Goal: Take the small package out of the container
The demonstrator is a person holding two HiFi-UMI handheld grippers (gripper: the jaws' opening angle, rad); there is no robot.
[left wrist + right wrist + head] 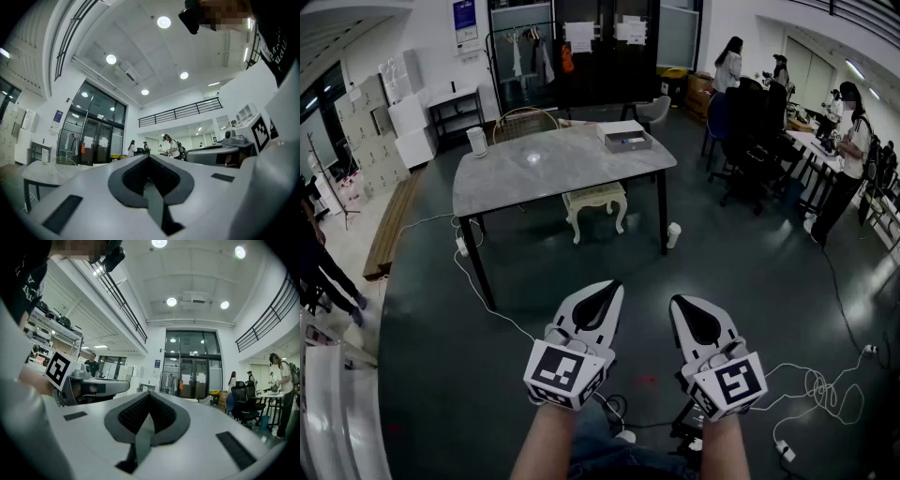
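Only the head view shows the container (627, 139), an open box near the far right corner of the grey table (544, 173). From here it is too small to tell whether the small package lies inside it. Both tools hang over the dark floor (750, 281), well apart from the table. The left gripper view shows the left gripper (605, 292) with jaws pressed together on nothing. The right gripper view shows the right gripper (682, 306) likewise closed and empty.
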